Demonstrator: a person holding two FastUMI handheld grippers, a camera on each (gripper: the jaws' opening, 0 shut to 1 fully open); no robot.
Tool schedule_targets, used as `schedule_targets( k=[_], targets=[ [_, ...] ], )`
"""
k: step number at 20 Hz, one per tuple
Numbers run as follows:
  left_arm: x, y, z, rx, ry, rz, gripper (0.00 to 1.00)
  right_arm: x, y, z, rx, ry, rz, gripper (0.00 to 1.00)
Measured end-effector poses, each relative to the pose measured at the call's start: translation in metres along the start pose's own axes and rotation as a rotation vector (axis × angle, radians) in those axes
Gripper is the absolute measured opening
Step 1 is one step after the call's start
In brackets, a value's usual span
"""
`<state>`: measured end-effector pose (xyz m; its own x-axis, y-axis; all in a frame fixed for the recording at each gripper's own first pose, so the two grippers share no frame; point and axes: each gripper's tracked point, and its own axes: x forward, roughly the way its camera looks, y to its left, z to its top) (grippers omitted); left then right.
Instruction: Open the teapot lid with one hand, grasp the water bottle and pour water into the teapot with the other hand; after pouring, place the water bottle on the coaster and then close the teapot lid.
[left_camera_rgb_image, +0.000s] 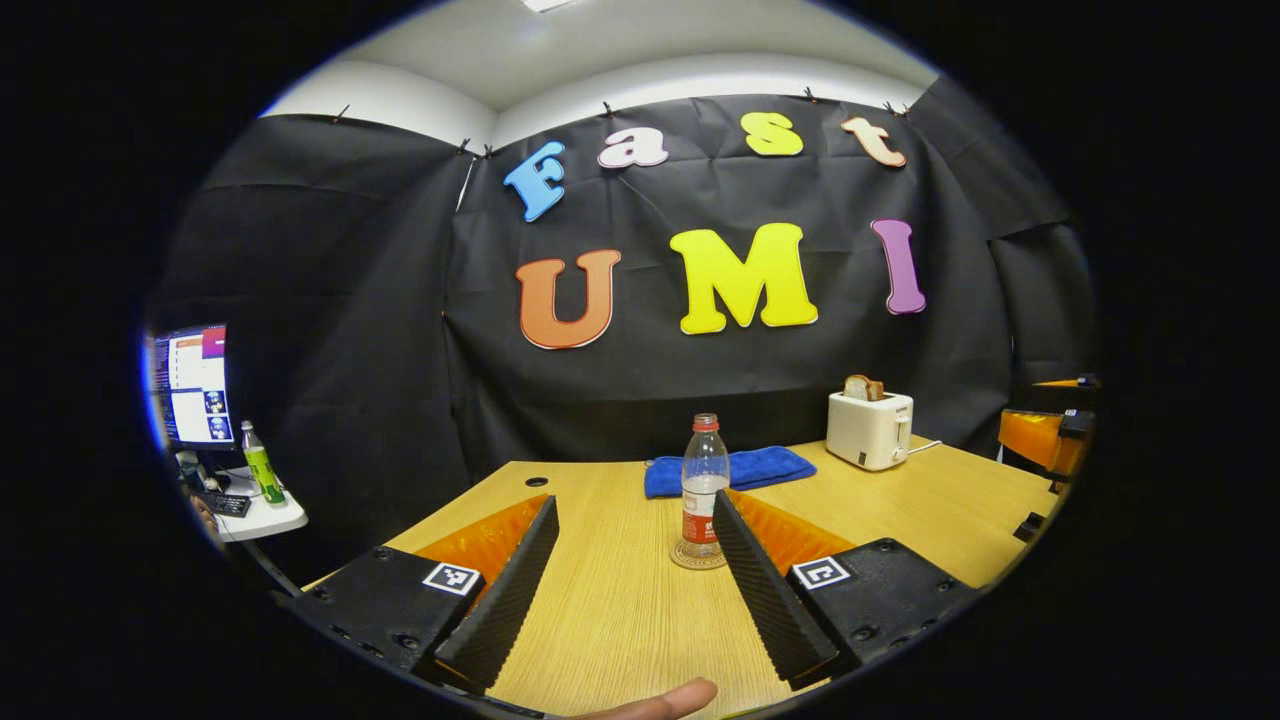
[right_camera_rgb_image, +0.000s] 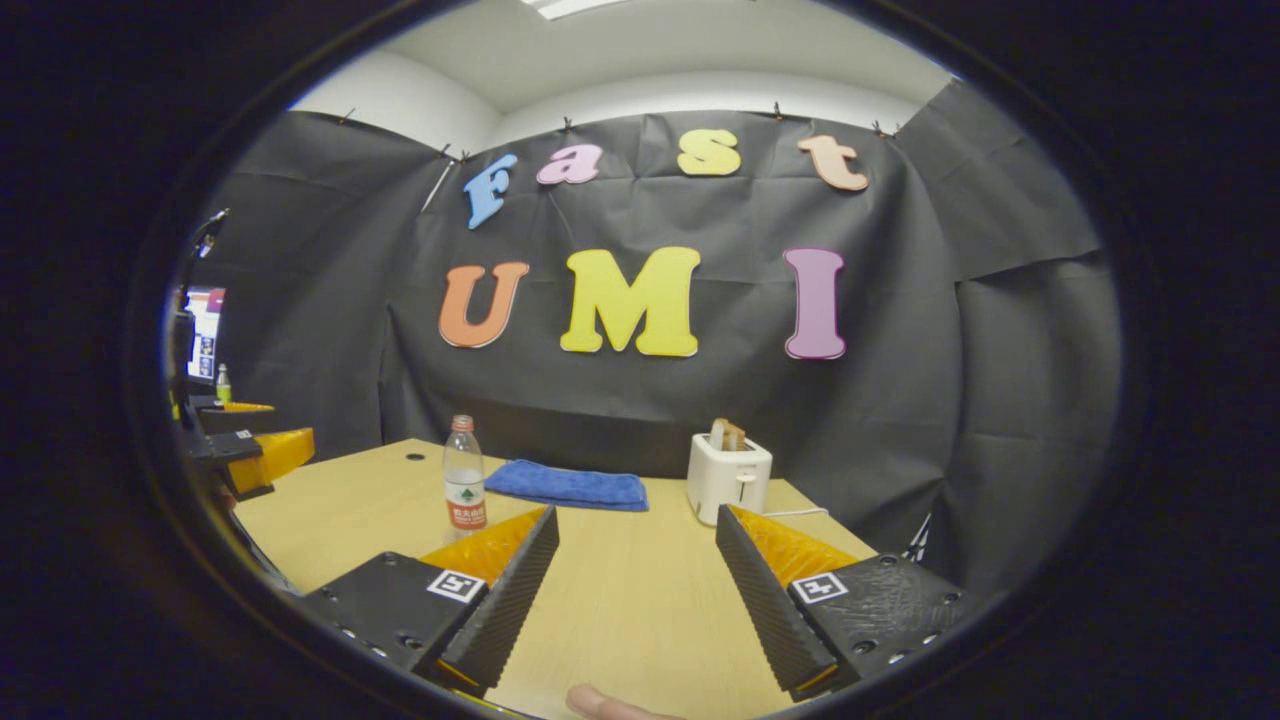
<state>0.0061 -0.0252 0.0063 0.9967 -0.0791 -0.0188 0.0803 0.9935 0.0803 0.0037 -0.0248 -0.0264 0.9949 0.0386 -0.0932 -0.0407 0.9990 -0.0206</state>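
Here, left tongs (left_camera_rgb_image: 628, 545) spread wide, holding nothing, hovering over the counter (left_camera_rgb_image: 610, 610). Water bottle (left_camera_rgb_image: 704, 487) stands upright on the coaster (left_camera_rgb_image: 697, 558), just past the right-hand fingertip, no contact visible. Right tongs (right_camera_rgb_image: 636, 545) also wide apart, empty. In the right gripper view the water bottle (right_camera_rgb_image: 464, 488) sits far left, well apart from the tongs. Blue cloth (left_camera_rgb_image: 728, 469) lies behind the bottle, white toaster (left_camera_rgb_image: 869, 428) with bread further right. A fingertip (left_camera_rgb_image: 662, 702) shows at the bottom edge. Left gripper view catches a monitor (left_camera_rgb_image: 192, 386) and green bottle (left_camera_rgb_image: 262, 463) on a side table.
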Motion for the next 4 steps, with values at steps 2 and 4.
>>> schedule_targets(
  k=[2, 4],
  targets=[
    [-0.0002, 0.0007, 0.0008, -0.016, -0.004, 0.000, 0.97, 0.0024, -0.0005, -0.0029, -0.010, 0.004, -0.008, 0.97],
    [0.0010, 0.0023, -0.0017, -0.024, 0.000, 0.007, 0.97, 0.0036, 0.0011, -0.0055, -0.017, 0.011, -0.009, 0.95]
  ],
)
